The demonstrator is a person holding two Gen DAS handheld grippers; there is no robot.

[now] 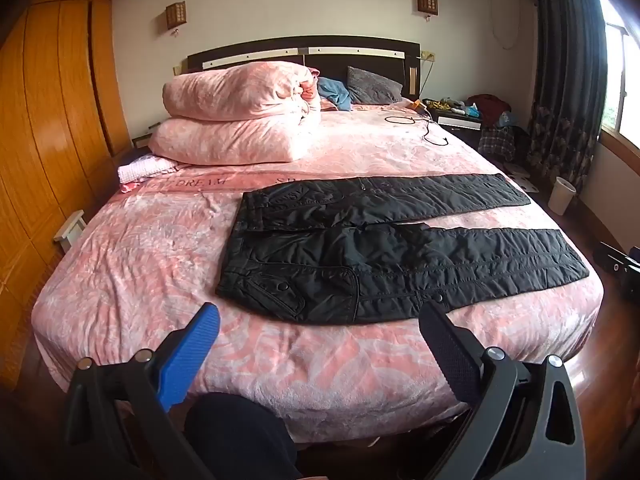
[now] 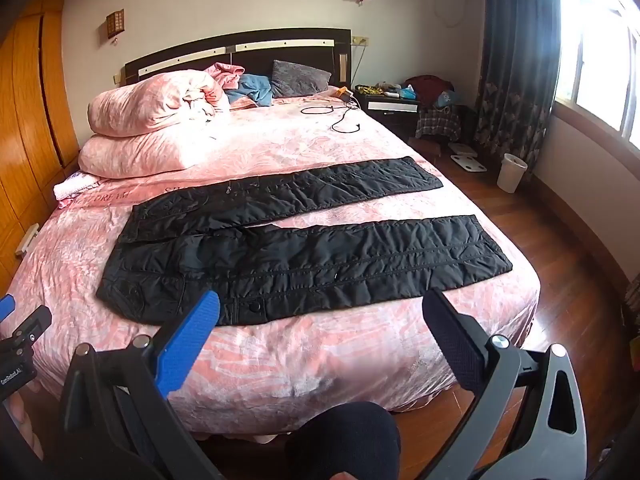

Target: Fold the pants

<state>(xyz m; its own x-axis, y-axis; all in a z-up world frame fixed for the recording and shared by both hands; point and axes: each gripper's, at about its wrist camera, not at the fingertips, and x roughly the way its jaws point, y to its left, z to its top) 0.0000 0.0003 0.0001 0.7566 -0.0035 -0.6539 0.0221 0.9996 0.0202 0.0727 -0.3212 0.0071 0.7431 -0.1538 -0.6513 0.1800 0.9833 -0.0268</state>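
Note:
Black quilted pants (image 1: 360,248) lie flat on the pink bed, waist to the left, both legs spread apart toward the right; they also show in the right wrist view (image 2: 304,256). My left gripper (image 1: 320,316) is open and empty, held just short of the pants' near edge by the waist and pocket. My right gripper (image 2: 322,300) is open and empty, held above the near leg's front edge. The left gripper's tip (image 2: 16,320) shows at the far left of the right wrist view.
The bed (image 1: 160,248) has a folded pink duvet (image 1: 240,116) and pillows at the head, a black cable (image 1: 420,124) at the far right. A wooden wardrobe (image 1: 48,120) stands left. A nightstand (image 2: 392,104), a white bin (image 2: 512,172) and wooden floor lie right.

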